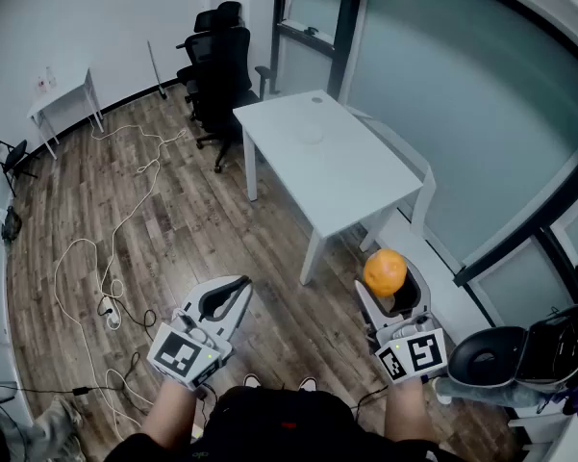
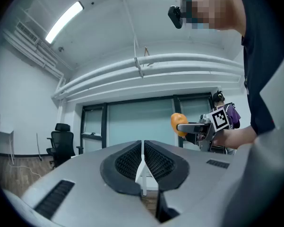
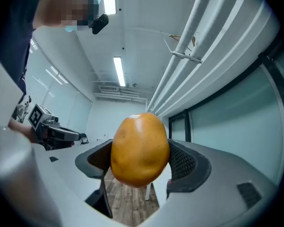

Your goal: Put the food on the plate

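An orange-yellow, egg-shaped fruit (image 1: 385, 271) (image 3: 139, 150) sits between the pads of my right gripper (image 1: 389, 295) (image 3: 138, 167), which is shut on it with the jaws spread wide, held up in the air near the white table's (image 1: 332, 166) near corner. On the table's far half lies a faint, pale round plate (image 1: 311, 134). My left gripper (image 1: 237, 289) (image 2: 142, 150) hovers over the wooden floor, shut and empty. In the left gripper view the fruit (image 2: 176, 122) shows at the tip of the right gripper (image 2: 188, 126).
Black office chairs (image 1: 217, 58) stand behind the table. White cables (image 1: 106, 258) trail over the floor at left, near a small white desk (image 1: 67, 99). A glass wall runs along the right, with an open black and grey case (image 1: 519, 354) beside my right hand.
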